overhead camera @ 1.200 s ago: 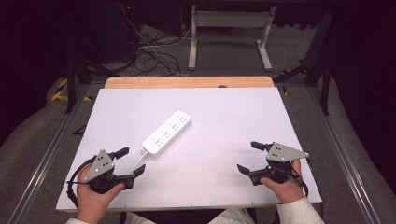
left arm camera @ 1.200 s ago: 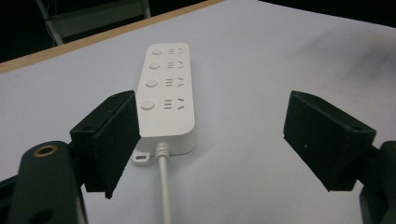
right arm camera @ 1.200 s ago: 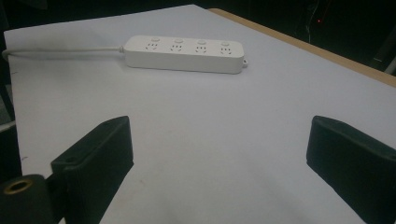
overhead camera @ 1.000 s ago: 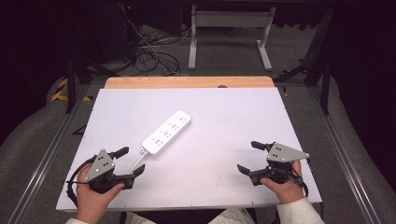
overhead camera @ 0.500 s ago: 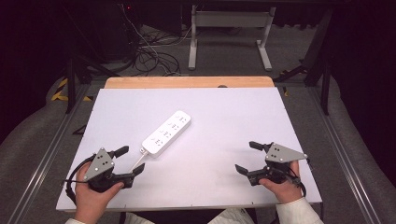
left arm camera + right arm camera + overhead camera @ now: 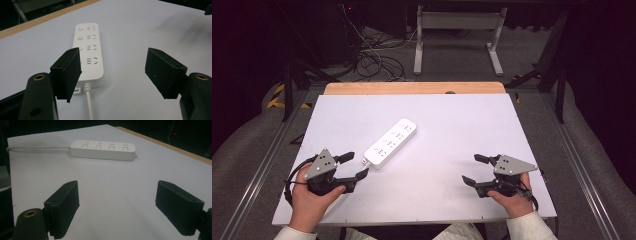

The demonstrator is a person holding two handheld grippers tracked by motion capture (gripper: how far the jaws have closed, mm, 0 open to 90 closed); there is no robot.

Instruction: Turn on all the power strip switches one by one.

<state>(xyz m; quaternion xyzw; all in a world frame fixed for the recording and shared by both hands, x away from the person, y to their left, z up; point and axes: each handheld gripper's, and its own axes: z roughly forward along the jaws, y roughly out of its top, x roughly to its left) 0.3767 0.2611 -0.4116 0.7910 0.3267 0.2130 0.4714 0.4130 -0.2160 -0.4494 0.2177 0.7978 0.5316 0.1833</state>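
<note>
A white power strip [image 6: 390, 142] is seen lying flat on the white table top [image 6: 452, 120], a bit left of the middle, set at a slant. Four sockets w/ round buttons are seen on it in the left gripper view [image 6: 88, 52]. Its white cord [image 6: 88, 102] is seen coming out of the near end, the end closest to the left gripper [image 6: 353, 166].

The left gripper is held in the person's left hand [image 6: 312, 197], just near-left of the strip. Its jaws are spread wide & nothing is held btw them. The strip's near end is seen just past the jaws in the left gripper view, but it isn't touched. One jaw tip is very close to the strip's cord end in the high view.

The right gripper [image 6: 472, 170] is held in the right hand [image 6: 512, 200], well apart from the strip, off to its right & nearer the person. Its jaws are wide open too, w/ nothing inside. In the right gripper view the strip [image 6: 103, 150] is seen far off, lying sideways across the table.
</note>
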